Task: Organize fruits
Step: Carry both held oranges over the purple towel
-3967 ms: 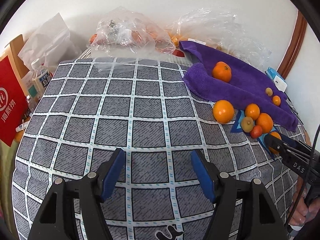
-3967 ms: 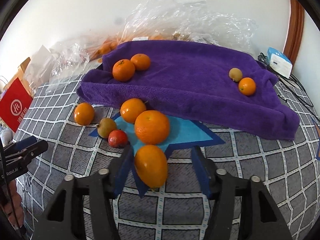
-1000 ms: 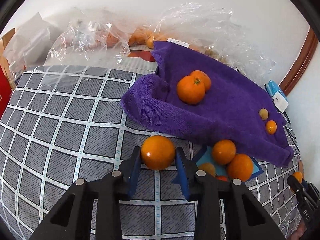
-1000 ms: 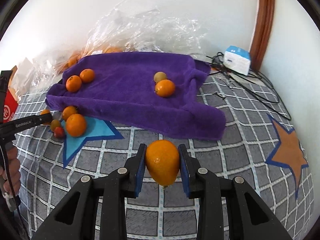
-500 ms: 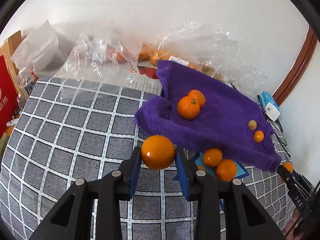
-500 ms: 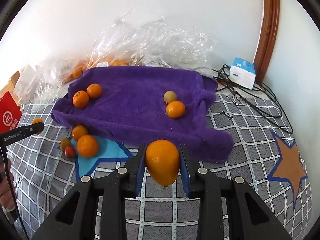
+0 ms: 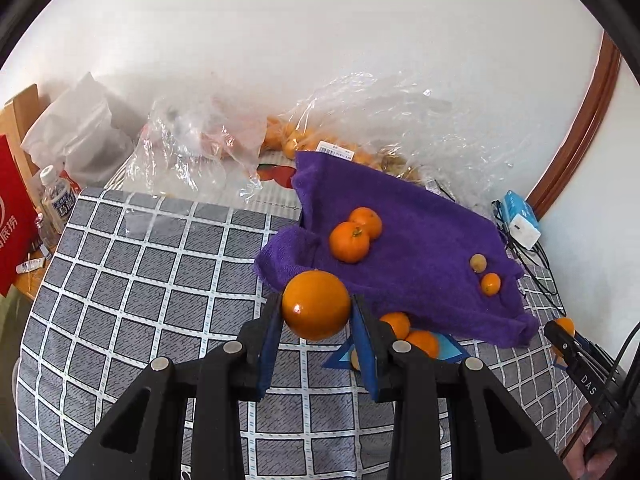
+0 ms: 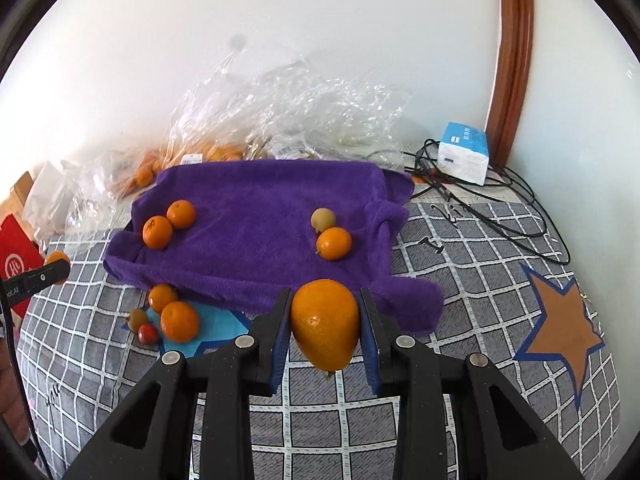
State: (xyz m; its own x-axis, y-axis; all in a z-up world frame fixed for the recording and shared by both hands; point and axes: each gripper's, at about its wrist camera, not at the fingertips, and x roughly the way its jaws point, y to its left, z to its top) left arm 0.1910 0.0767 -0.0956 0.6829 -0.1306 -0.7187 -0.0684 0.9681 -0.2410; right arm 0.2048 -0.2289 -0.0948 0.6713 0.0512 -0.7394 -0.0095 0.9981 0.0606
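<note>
My left gripper (image 7: 316, 320) is shut on a round orange (image 7: 316, 305), held above the checked cloth at the near left corner of the purple towel (image 7: 420, 236). My right gripper (image 8: 325, 328) is shut on an oval orange (image 8: 325, 324), lifted in front of the towel's (image 8: 256, 216) near edge. Two mandarins (image 8: 168, 222) lie on the towel's left part, and a small greenish fruit (image 8: 323, 218) and a small orange (image 8: 334, 243) lie near its middle. Several loose fruits (image 8: 168, 314) sit on a blue star below the towel's left corner.
Clear plastic bags (image 8: 288, 120) with more oranges lie against the wall behind the towel. A white and blue box (image 8: 463, 152) and black cables (image 8: 500, 208) are at the back right. A red package (image 7: 12, 220) and a bottle (image 7: 58, 200) stand left. A hand's fingers (image 7: 596, 460) show at lower right.
Both grippers have risen with their oranges still gripped. The towel and loose fruits look smaller and farther, and more of the wall shows.
</note>
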